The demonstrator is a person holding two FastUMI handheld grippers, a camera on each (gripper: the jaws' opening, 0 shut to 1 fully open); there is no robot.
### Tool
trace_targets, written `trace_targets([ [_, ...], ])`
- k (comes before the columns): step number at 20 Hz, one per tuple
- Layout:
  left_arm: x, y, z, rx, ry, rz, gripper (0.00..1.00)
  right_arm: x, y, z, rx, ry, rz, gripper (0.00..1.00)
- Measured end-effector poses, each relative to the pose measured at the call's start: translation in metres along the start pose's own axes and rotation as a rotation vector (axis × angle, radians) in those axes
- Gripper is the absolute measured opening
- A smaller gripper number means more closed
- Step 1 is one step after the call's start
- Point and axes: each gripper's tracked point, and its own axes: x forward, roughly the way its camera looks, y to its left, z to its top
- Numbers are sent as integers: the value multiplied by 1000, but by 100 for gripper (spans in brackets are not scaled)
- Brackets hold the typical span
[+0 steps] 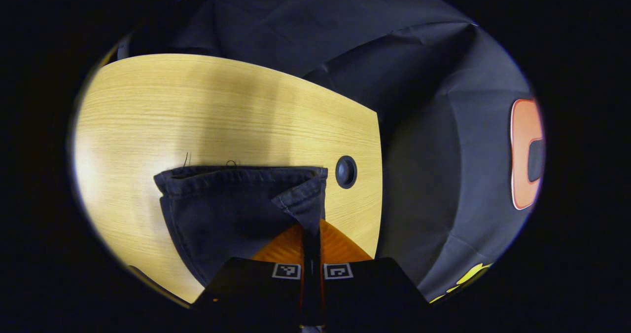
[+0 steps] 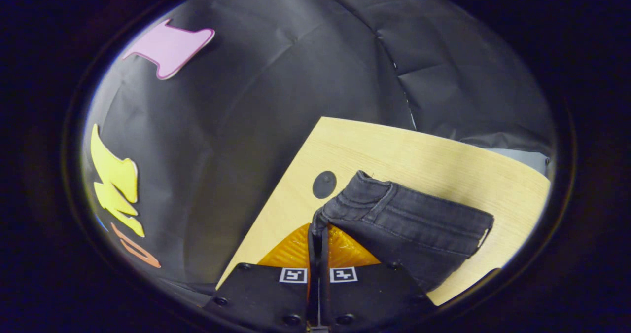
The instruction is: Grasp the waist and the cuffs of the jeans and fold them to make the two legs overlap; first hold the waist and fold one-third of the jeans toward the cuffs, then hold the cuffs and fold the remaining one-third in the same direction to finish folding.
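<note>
With both grippers' fingers [image 1: 311, 244] [image 2: 318, 244] pinched on the jeans [image 1: 231, 209] [image 2: 409, 224], carry the hem level across the surface [image 1: 197, 106] [image 2: 419, 150], edges aligned.

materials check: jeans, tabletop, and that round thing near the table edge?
Jeans: dark, near-black denim, matte, with visible stitched seams and hems. Tabletop: pale wood-grain surface with a soft sheen, likely laminate rather than solid wood. Round grommet: dark and smooth, probably plastic, set into the top.
</note>
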Motion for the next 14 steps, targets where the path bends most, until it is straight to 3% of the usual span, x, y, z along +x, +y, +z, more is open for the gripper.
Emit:
trace_targets([
  [6,18,6,-2,50,-23,6,4,21,-13,-6,0,9,-34,2],
  [7,20,5,-2,66,-38,4,0,21,-9,-8,14,18,-14,6],
  [8,21,-4,-4,75,-38,-40,17,16,-4,-11,31,37,12,8],
  [10,9,-23,3,113,-57,-96,72,22,6,-15,11,47,29,61],
  [11,2,-22,9,161,-93,-74,100,16,6,-14,-19,38,27,87],
  [12,-2,-23,15,212,-123,-71,99,12,9,-14,-43,34,23,95],
  [14,-17,-29,18,291,-143,-93,99,2,23,-15,-73,26,48,96],
])
